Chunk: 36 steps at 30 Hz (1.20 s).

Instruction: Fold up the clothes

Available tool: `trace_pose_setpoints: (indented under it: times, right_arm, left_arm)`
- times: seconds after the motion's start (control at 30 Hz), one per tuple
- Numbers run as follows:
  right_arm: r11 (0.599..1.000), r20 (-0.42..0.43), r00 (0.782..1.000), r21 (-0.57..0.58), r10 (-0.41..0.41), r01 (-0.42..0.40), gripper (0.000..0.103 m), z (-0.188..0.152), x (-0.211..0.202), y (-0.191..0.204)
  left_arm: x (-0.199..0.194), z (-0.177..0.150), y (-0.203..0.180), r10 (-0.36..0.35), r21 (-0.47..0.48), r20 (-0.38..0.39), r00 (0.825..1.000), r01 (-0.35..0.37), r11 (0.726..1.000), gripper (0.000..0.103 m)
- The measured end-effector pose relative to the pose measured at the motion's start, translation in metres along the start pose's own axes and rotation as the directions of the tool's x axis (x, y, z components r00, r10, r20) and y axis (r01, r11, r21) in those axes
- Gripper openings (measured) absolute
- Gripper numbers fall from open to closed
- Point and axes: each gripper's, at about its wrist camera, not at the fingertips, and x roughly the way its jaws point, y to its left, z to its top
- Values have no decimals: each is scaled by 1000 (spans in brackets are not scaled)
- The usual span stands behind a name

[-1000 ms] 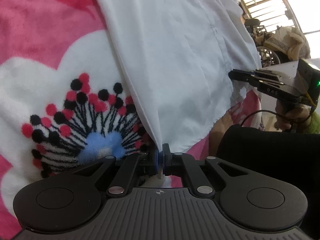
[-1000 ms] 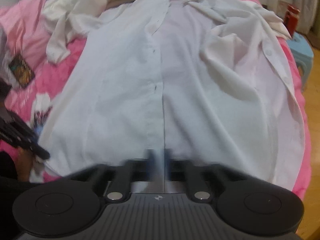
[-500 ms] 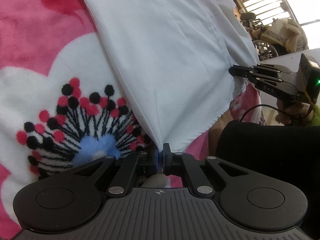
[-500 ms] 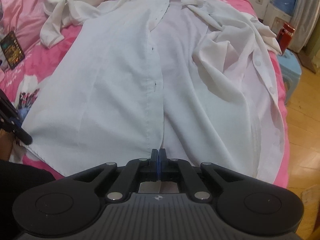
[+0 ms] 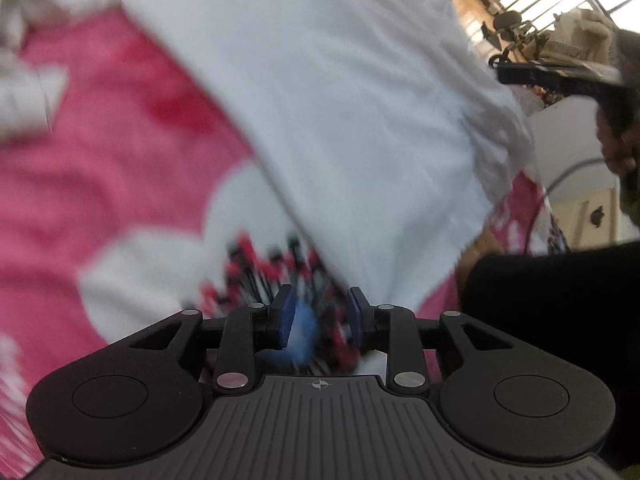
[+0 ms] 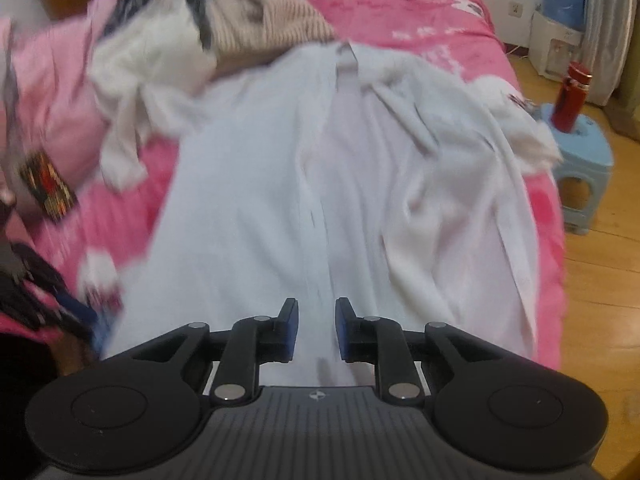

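Observation:
A white button shirt [image 6: 312, 184] lies spread lengthwise on the pink bed, collar at the far end. My right gripper [image 6: 317, 330] hovers over the hem by the button placket, jaws opening, no cloth pinched between the blue pads. In the left wrist view the shirt's hem corner [image 5: 360, 160] lies on the blanket, and my left gripper [image 5: 320, 312] hangs above the flower print beside it, jaws opening with nothing between them. The right gripper [image 5: 560, 76] shows blurred at the upper right there; the left gripper [image 6: 44, 300] shows at the left edge of the right wrist view.
The pink floral blanket [image 5: 120, 168] covers the bed. A heap of other clothes [image 6: 224, 28], beige knit and white, sits at the far end. A blue stool [image 6: 580, 152] carrying a red bottle [image 6: 570, 96] stands on the wooden floor at right. A person's dark sleeve [image 5: 552, 320] is close at right.
Both grippers let go of the shirt's hem and now stand open. Both have lifted away from the bed; the frames are blurred by the motion.

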Motion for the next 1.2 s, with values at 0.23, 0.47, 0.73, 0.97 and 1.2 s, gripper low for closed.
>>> trace_pose_setpoints:
  times: [0.23,0.47,0.73,0.97,1.2]
  right_arm:
    - [997,-17,999,74,36,-35,22,59,74,-11]
    - [995,-39,998,92,53,-49,23,73,118,-15]
    - [1000,-39,999,-24,12,-13,27,70,137,7]
    - [981,-22,996,-175,-82,77,27,63,146,29]
    - [942,86,975,-252,-207,222,5,54,135,49]
  left_arm:
    - [20,49,-14,48,54,146,988,-56,997,27]
    - [42,64,-15,88,96,175,981,-106,990,27]
    - [47,66,-1,70,55,175,982,-81,995,27]
    - [50,68,7,51,36,170,984,-58,998,27]
    - [53,69,7,44,39,165,985,-51,998,27]
